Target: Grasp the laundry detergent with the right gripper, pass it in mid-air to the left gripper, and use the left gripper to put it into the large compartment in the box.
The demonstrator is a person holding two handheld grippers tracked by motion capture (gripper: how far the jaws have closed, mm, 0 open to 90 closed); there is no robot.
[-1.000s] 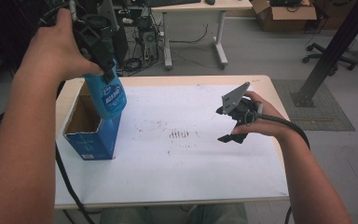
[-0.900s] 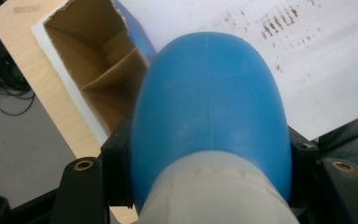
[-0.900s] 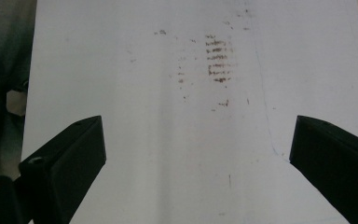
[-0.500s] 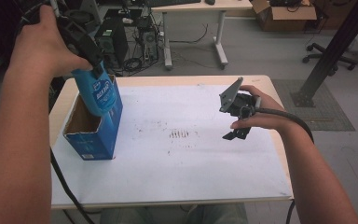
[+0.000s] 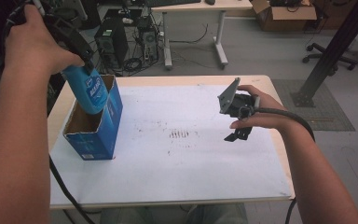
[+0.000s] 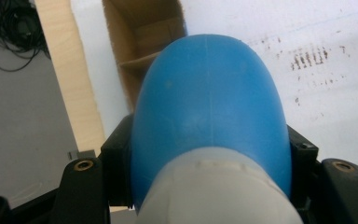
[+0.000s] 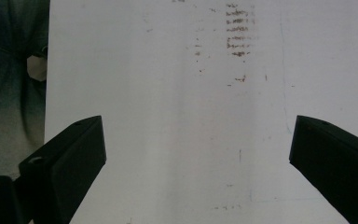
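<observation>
Left gripper (image 5: pixel 81 63) clamps blue bottle (image 5: pixel 87 89), bottle's base dipping into open blue carton (image 5: pixel 98 128). Right gripper (image 5: pixel 237 121) hovers well right of carton, jaws wide, empty.

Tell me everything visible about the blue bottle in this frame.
The blue bottle looks like smooth, glossy plastic with a rounded body, a white printed label with blue lettering and a paler section toward the gripper. It hangs tilted, its lower end dipping into the open top of the blue box at the table's left. The left gripper is shut on it, a black jaw against each side. Whether it touches the box wall can't be told.
</observation>
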